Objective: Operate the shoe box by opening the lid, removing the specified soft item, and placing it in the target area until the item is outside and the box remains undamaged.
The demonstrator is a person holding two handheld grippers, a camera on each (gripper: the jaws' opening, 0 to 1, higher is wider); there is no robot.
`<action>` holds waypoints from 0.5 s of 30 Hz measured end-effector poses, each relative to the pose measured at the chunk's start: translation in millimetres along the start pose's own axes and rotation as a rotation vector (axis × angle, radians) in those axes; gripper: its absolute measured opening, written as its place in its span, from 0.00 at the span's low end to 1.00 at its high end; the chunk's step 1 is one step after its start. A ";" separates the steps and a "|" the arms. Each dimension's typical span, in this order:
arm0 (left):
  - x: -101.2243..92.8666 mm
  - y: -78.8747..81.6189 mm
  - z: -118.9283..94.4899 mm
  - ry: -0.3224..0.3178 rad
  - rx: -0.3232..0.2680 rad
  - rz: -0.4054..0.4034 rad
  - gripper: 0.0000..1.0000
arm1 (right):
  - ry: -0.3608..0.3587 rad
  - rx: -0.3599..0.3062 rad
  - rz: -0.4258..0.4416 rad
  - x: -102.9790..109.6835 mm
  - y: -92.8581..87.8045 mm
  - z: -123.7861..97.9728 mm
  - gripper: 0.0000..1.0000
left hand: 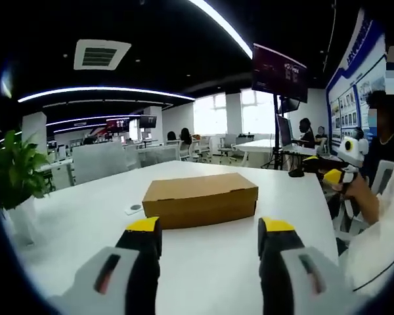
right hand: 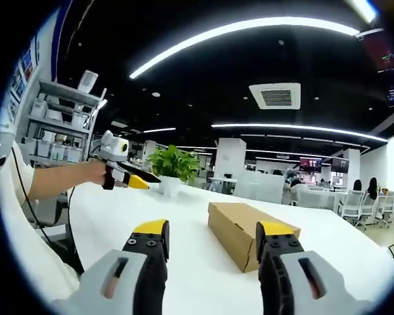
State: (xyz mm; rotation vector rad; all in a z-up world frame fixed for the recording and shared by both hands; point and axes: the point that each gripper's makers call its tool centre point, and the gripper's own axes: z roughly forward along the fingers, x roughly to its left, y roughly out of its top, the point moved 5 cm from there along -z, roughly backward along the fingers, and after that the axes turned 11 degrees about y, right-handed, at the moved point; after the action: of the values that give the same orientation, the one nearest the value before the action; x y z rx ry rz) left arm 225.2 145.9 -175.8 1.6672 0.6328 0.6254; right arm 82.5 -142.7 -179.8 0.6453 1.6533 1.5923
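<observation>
Tongs, two pairs: left tongs (left hand: 210,235) and right tongs (right hand: 213,241), yellow-tipped, jaws spread apart, gripping nothing, both held above the worktop short of the box. Shoe box (left hand: 200,199): plain brown cardboard, lid down and flush, lying flat mid-worktop, untouched, corners crisp. Worktop (left hand: 79,223): white, glossy; small round item (left hand: 135,208) just beside the box's end. Potted plant (left hand: 14,176) at the worktop's far edge. Room beyond: open office, chairs, curved ceiling light strips, hanging screen (left hand: 280,72), seated people.
</observation>
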 end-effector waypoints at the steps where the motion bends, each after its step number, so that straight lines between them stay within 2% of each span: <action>1: 0.7 1.0 1.1 -0.003 -0.002 0.000 0.61 | -0.003 0.003 -0.003 -0.5 -0.3 0.0 0.56; 6: 3.8 6.3 6.6 -0.020 -0.016 -0.006 0.60 | -0.015 0.012 -0.012 -1.6 -0.5 -0.4 0.61; 9: 5.6 6.9 9.8 -0.022 -0.011 -0.007 0.59 | -0.019 -0.021 0.005 -2.6 2.7 -0.9 0.63; 11: 4.3 -0.4 16.2 -0.027 0.017 -0.001 0.59 | -0.022 -0.040 0.017 -3.0 3.8 -0.2 0.62; 15: 2.4 -4.1 18.2 -0.033 0.028 -0.005 0.59 | 0.009 -0.037 0.048 1.0 0.9 2.3 0.57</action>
State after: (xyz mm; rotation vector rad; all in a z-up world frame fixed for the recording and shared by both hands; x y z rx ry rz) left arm 239.4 135.7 -182.7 1.6985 0.6243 0.5870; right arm 83.6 -140.4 -178.9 0.6637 1.6222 1.6584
